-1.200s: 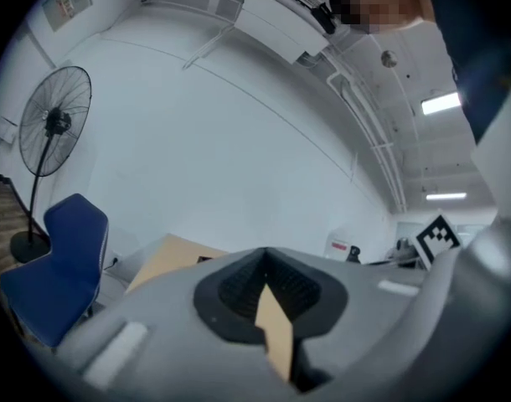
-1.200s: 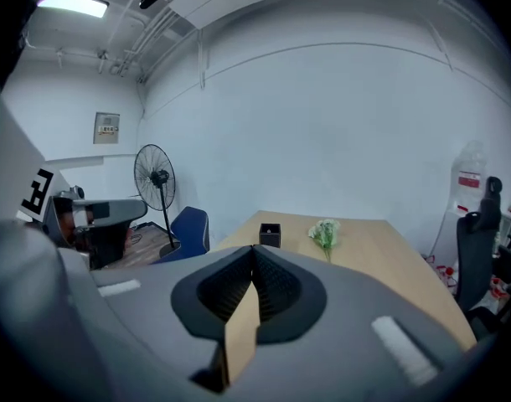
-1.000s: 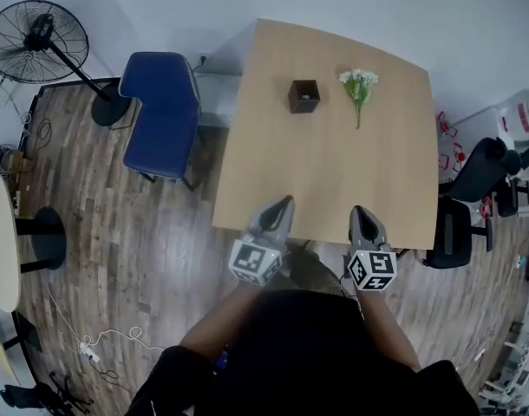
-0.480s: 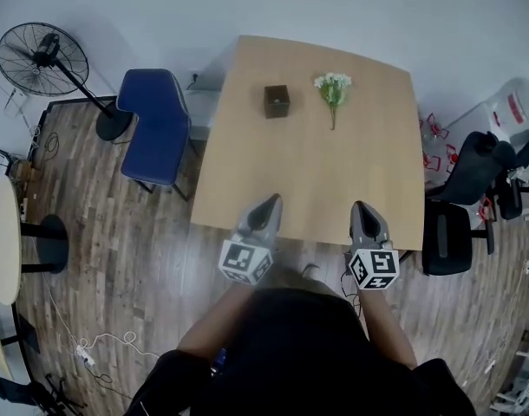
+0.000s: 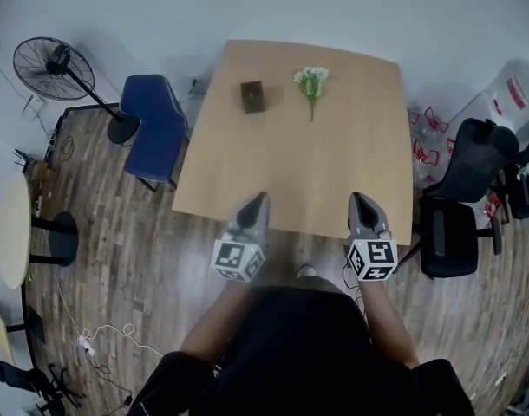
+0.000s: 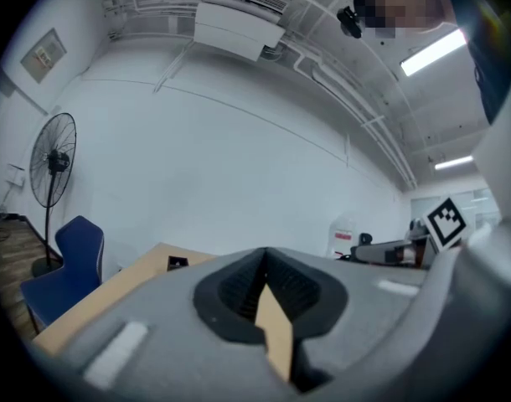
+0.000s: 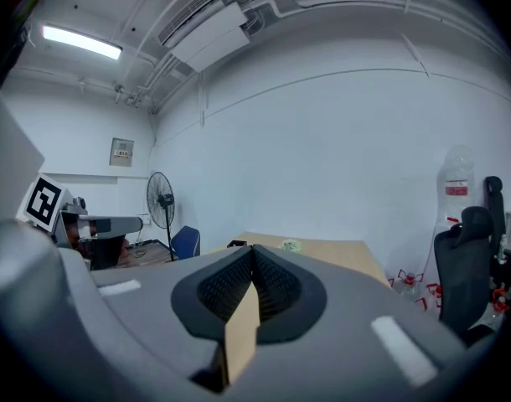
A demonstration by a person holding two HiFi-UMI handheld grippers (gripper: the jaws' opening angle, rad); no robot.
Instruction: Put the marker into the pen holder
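Lower centre, left gripper (image 5: 261, 197) and right gripper (image 5: 359, 198) both closed, empty. No marker in sight; best locate it before approaching the pen holder (image 5: 252, 96), upper left.

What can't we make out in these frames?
- Marker: in no view.
- Pen holder contents: too small in the head view; tiny and side-on in the left gripper view.
- Flowers: only a speck in the right gripper view, detail lost.
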